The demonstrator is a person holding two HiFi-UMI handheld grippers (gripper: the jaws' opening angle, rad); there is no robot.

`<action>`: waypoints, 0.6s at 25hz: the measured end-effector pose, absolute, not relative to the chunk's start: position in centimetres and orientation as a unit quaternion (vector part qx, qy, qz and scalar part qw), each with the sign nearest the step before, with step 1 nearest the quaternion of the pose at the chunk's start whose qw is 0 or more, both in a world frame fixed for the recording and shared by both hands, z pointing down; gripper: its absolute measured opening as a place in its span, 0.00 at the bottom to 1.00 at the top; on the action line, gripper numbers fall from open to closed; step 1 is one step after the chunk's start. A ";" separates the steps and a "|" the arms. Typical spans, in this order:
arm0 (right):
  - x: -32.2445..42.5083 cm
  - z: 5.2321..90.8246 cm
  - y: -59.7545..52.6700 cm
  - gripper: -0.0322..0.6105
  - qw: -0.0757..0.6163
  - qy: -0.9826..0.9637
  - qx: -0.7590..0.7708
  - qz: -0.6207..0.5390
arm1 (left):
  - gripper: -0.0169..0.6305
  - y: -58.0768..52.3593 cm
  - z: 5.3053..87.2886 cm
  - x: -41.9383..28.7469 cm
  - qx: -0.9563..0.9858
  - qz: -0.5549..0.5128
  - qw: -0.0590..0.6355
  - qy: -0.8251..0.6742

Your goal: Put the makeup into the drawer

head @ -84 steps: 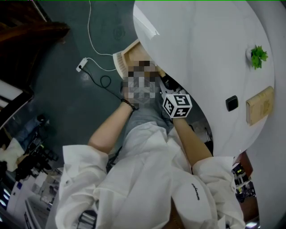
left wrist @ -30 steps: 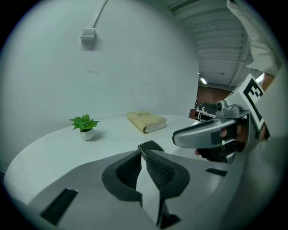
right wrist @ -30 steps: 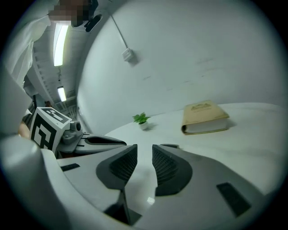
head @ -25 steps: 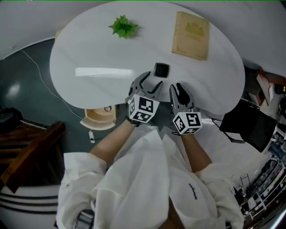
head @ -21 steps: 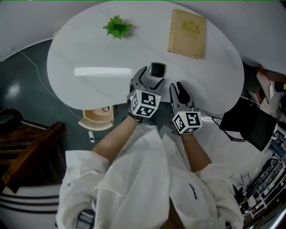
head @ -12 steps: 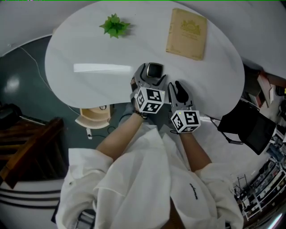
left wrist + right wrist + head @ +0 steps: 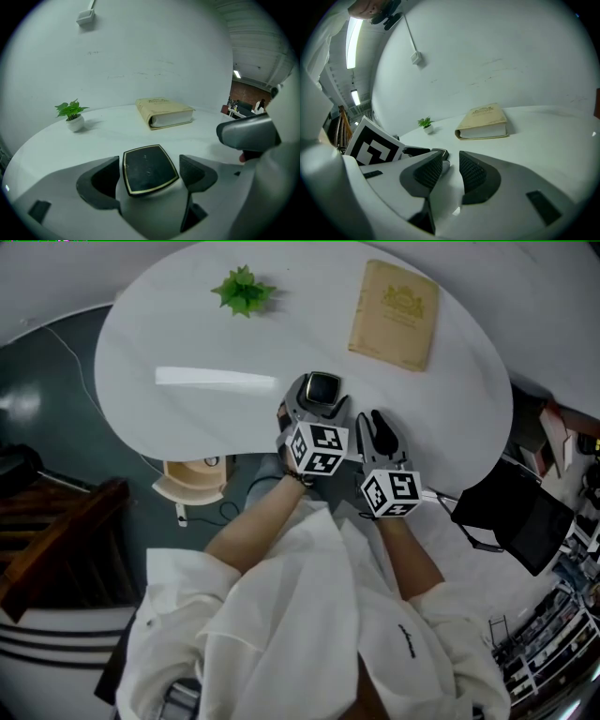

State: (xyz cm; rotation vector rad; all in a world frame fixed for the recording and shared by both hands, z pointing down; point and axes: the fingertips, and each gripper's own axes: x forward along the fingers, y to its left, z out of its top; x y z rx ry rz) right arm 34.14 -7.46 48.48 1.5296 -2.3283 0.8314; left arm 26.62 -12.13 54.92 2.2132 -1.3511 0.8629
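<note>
Left gripper (image 7: 149, 180): jaws released, having just been opening. The black makeup compact (image 7: 149, 166) lies flat on the tabletop (image 7: 108, 136) between them, clear of both. Right gripper (image 7: 450, 166): jaws slightly parted, empty, compact just beyond their left. Lettering on the book (image 7: 164, 112) cover is illegible.

Wht oval table (image 7: 450, 399), teal floor (image 7: 56, 371)
</note>
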 end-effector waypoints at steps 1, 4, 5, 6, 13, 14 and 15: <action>34.1 48.5 -7.4 0.25 0.118 -0.795 0.522 0.285 | 0.65 -12.1 54.9 26.7 0.793 0.310 0.204 -0.483; 33.8 48.8 -7.2 0.25 0.120 -0.798 0.516 0.287 | 0.59 -11.9 54.9 26.8 0.796 0.313 0.208 -0.475; 33.6 48.8 -7.1 0.25 0.120 -0.799 0.514 0.288 | 0.59 -11.8 54.8 26.8 0.796 0.315 0.209 -0.473; 33.4 48.8 -7.0 0.25 0.120 -0.801 0.511 0.288 | 0.58 -11.7 54.8 26.7 0.796 0.317 0.210 -0.471; 31.5 49.0 -6.7 0.25 0.123 -0.817 0.482 0.291 | 0.58 -10.6 54.1 24.5 0.800 0.309 0.207 -0.470; 31.0 49.0 -6.7 0.25 0.125 -0.820 0.477 0.291 | 0.58 -10.4 53.8 24.1 0.801 0.306 0.203 -0.472; 30.4 49.1 -6.6 0.25 0.125 -0.822 0.472 0.291 | 0.58 -10.1 53.5 23.6 0.802 0.304 0.200 -0.474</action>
